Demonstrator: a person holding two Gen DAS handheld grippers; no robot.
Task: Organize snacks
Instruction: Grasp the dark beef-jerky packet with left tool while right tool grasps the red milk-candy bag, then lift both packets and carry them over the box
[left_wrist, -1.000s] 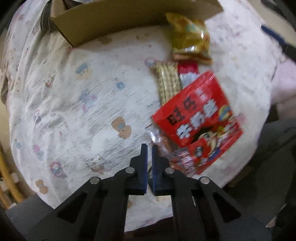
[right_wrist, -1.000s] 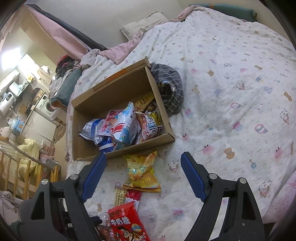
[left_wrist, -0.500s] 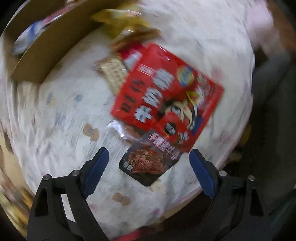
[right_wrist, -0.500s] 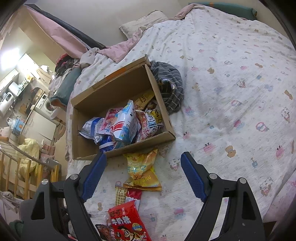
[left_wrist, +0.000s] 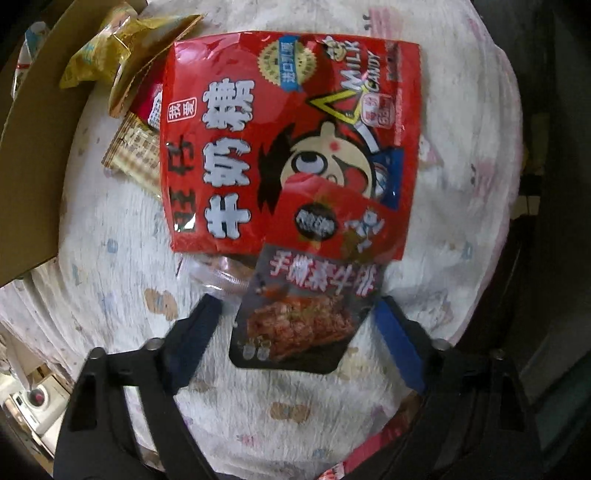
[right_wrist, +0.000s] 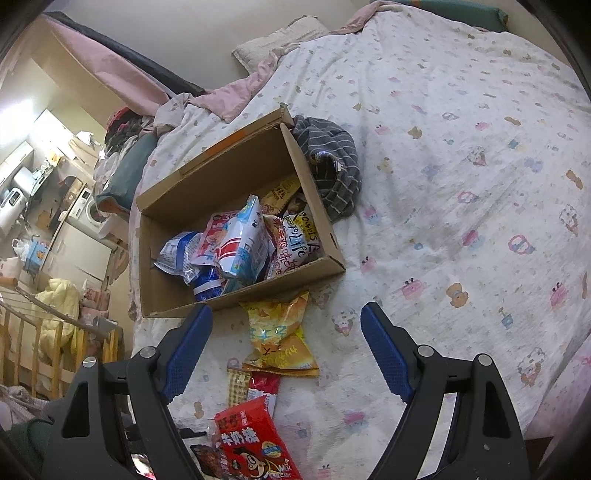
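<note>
Snacks lie on the bed just outside the cardboard box (right_wrist: 314, 206). Left gripper (left_wrist: 295, 325) jaws are closing around the dark packet (left_wrist: 295, 325), not yet pressing; right gripper (right_wrist: 284, 347) waits wide, empty.

Left gripper (left_wrist: 299, 314) points down, jaws closing; right gripper (right_wrist: 286, 321) spread wide.

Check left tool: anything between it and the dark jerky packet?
Nothing visible. The dark jerky packet lies on the bedsheet between the left tool's closing jaws, pads not yet touching. Its top edge overlaps the red milk candy bag, so that bag might shift.
</note>
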